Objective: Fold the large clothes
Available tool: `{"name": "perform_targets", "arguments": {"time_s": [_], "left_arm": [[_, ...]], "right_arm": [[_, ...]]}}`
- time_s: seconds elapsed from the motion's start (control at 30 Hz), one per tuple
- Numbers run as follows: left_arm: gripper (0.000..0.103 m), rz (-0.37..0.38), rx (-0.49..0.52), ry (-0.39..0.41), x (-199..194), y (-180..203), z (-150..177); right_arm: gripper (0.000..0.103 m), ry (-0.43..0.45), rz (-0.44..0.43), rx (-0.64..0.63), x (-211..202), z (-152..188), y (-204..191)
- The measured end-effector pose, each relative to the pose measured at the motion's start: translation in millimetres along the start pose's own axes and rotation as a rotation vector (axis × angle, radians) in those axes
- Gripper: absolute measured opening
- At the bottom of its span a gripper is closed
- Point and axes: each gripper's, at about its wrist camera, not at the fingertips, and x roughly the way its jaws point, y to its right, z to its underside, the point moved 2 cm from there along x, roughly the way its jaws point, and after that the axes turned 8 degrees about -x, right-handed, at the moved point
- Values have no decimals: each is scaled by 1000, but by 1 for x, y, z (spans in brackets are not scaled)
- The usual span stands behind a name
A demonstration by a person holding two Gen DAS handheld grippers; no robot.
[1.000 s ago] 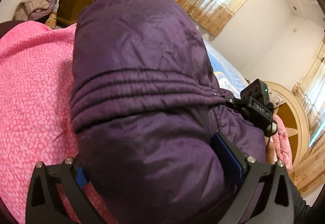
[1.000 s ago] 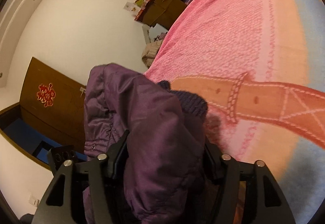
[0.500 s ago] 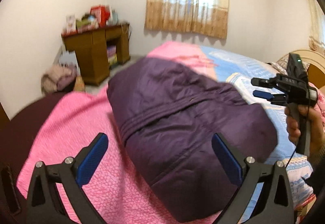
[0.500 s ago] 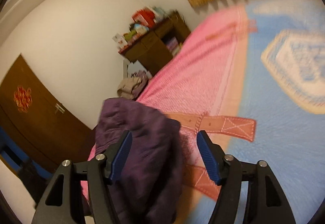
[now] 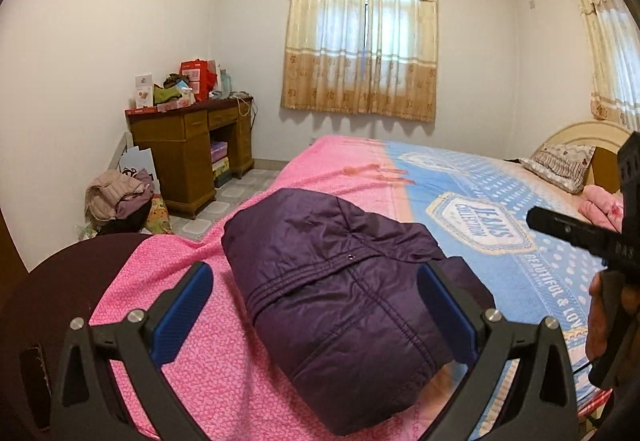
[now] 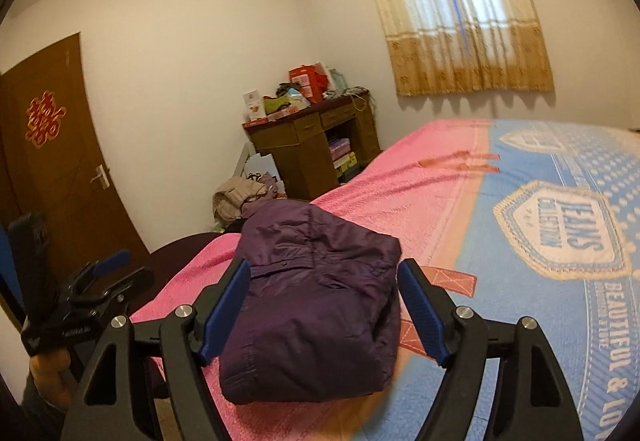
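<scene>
Both tongs are off the cloth now: your left tongs (image 5: pixel 316 305) stand wide and empty, your right tongs (image 6: pixel 324 305) the same, where a second ago each was clamped deep in purple fabric. You've let go and pulled back, and the purple jacket (image 5: pixel 340 297) lies just ahead of both tongs as a compact bundle on the pink end of the bed (image 5: pixel 500 209). That reads to me as the fold finished, or very nearly. The bundle's near edge hides behind your fingers in both views, its underside is out of sight, so whether the sleeves are tucked in cleanly, I can't tell.
</scene>
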Motion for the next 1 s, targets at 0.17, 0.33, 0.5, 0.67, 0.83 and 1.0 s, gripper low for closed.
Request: {"name": "perform_targets", "arguments": {"time_s": [0.17, 0.33, 0.5, 0.67, 0.83, 1.0], "left_arm": [[103, 3, -6, -7, 3, -4, 0], [103, 3, -7, 1, 0, -7, -2], [103, 3, -8, 5, -2, -8, -3], [103, 3, -8, 5, -2, -6, -2], [103, 4, -7, 3, -3, -6, -3], [103, 2, -6, 3, -3, -7, -3]], "right_arm": [[77, 3, 4, -22, -1, 2, -9], [77, 6, 10, -32, -5, 3, -14], [77, -2, 11, -35, -9, 5, -18], [77, 2, 14, -40, -11, 5, -21], [77, 3, 17, -39, -13, 3, -20], [77, 3, 17, -40, -14, 3, -20]]}}
